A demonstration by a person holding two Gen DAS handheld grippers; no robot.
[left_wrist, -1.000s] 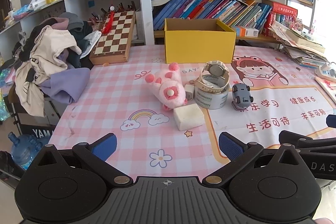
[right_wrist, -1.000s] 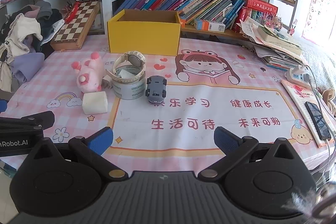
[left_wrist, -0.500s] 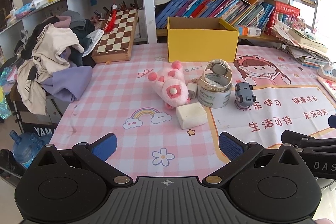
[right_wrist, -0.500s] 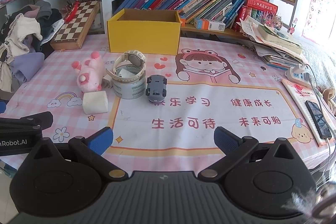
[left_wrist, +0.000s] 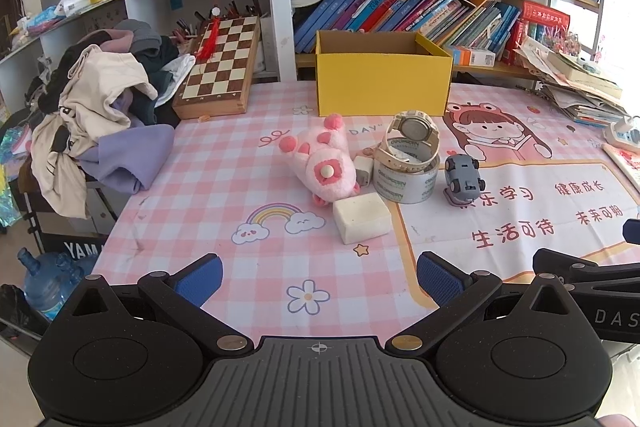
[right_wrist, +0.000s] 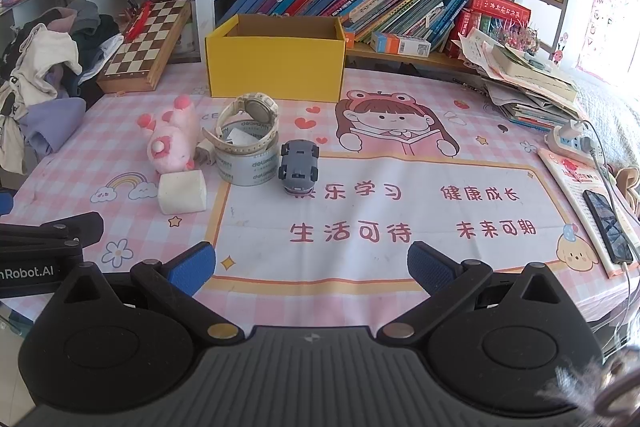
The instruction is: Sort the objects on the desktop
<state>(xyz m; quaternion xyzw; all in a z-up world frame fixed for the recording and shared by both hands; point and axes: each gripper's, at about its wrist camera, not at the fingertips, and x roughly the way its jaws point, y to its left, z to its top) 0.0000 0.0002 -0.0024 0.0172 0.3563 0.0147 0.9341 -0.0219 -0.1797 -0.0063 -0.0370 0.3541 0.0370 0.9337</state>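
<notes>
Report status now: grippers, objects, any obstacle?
Left gripper and right gripper open, empty. Plush, watch on tape roll, toy car outside yellow box. Path unobstructed.

— Can you make out what lies inside the yellow box point(right_wrist: 275, 67)?
— No, its front wall hides the floor.
— And that small white thing point(left_wrist: 363, 169) between the plush point(left_wrist: 320, 163) and the tape roll point(left_wrist: 406, 179)?
— Mostly hidden; I can't tell.
— The phone point(right_wrist: 608, 223) on the right?
— Its screen is too blurred to read.

Left claw point(left_wrist: 319, 277) and right claw point(right_wrist: 311, 269) both hover side by side, jaws spread wide, empty.
</notes>
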